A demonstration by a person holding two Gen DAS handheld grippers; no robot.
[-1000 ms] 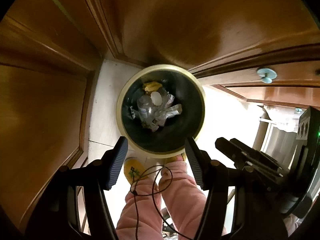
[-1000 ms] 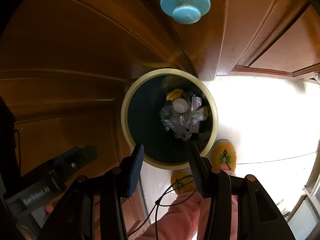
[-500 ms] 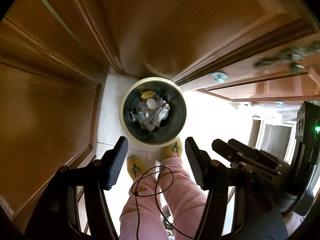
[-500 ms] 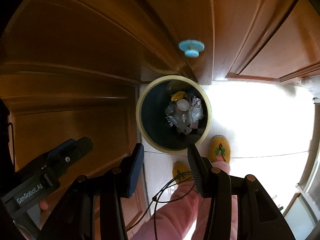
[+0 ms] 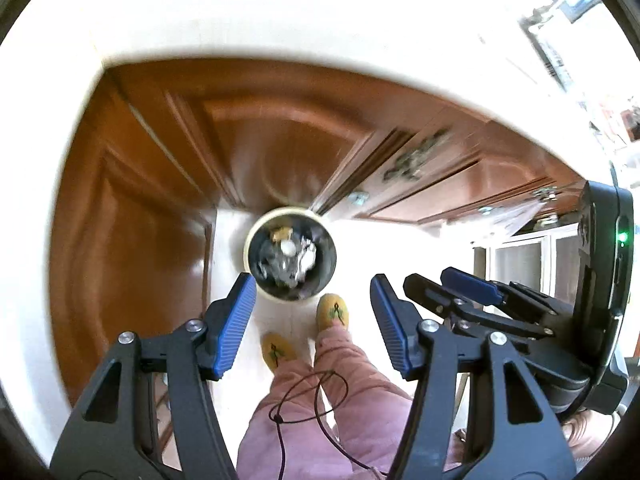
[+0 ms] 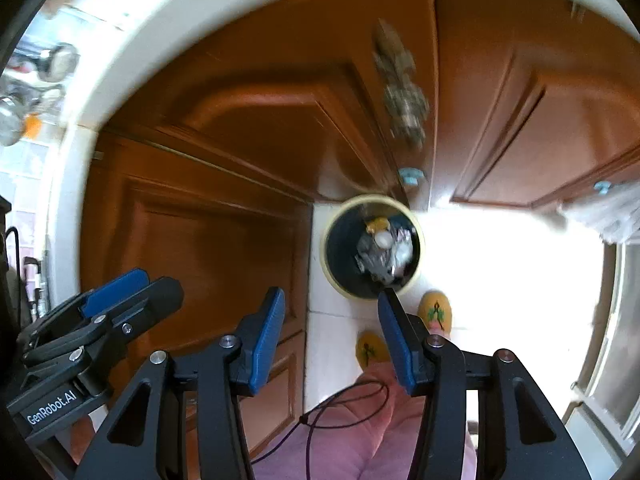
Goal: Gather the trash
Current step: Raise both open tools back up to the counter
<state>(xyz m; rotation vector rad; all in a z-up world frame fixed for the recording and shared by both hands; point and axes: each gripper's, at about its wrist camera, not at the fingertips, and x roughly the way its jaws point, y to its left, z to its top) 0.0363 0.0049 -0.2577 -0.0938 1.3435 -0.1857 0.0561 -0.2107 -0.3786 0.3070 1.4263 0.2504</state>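
Both views look steeply down, blurred by motion. Left gripper (image 5: 312, 312): jaws stand about half open, blue ribbed pads apart, nothing between them. Right gripper (image 6: 330, 328): jaws also roughly half open and empty; they have just been opening a little further, with no object in the gap. Waste bin (image 5: 251, 240), round, pale yellowish rim, dark inside, stands on the light tiled floor (image 5: 228, 236) far below both grippers, set into the corner where the brown wooden cabinet doors (image 5: 132, 248) meet, its rim just beside the door edge. Trash (image 5: 290, 258) lies in the bottom of the bin: crumpled clear plastic, white scraps, one yellow piece toward the cabinet side; individual items too blurred to name. In the right wrist view the bin (image 6: 332, 236) sits just beyond the right fingertip, a light-blue round knob (image 6: 412, 176) on the door above it. Person's legs in pink trousers (image 5: 340, 392) and yellow slippers (image 5: 332, 312) stand on the floor near the bin's near side, toes close to the rim. Thin dark cord (image 5: 308, 396) loops over the trousers. White worktop edge (image 5: 240, 40) runs above the cabinet doors
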